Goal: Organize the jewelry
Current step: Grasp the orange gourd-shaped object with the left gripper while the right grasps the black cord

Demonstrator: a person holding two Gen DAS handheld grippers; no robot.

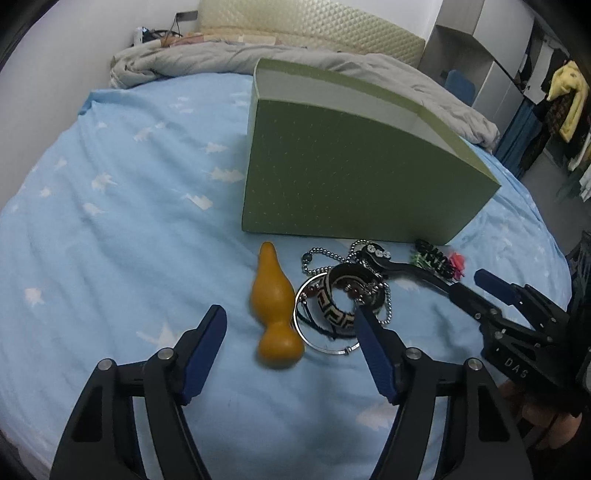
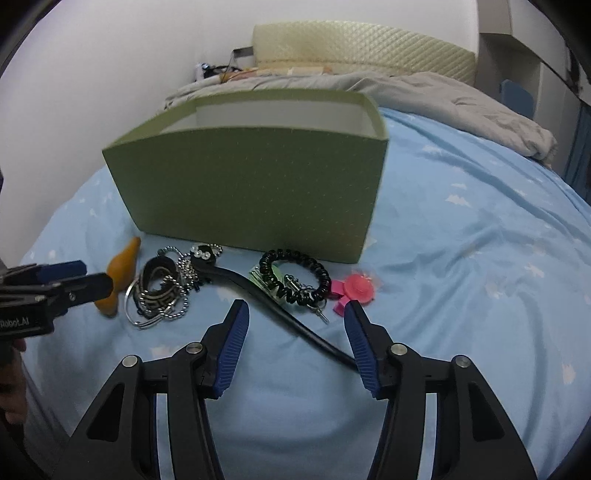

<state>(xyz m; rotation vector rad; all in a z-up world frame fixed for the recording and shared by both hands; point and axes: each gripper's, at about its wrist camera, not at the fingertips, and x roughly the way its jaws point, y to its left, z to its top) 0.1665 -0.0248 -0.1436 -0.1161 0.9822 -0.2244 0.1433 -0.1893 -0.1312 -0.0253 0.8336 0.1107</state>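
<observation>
As both grippers, left [image 1: 290, 334] and right [image 2: 295, 325], hover with fingers released over tangled jewelry [image 1: 341, 295] beside the green box [image 1: 351, 173] (bed [image 1: 110, 221]), one grab could drag several snagged pieces.

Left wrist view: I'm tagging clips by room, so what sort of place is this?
Most likely a bedroom: the jewelry lies on a bed with a blue sheet, a rumpled grey blanket and a padded headboard behind, clothes hanging at right.
</observation>
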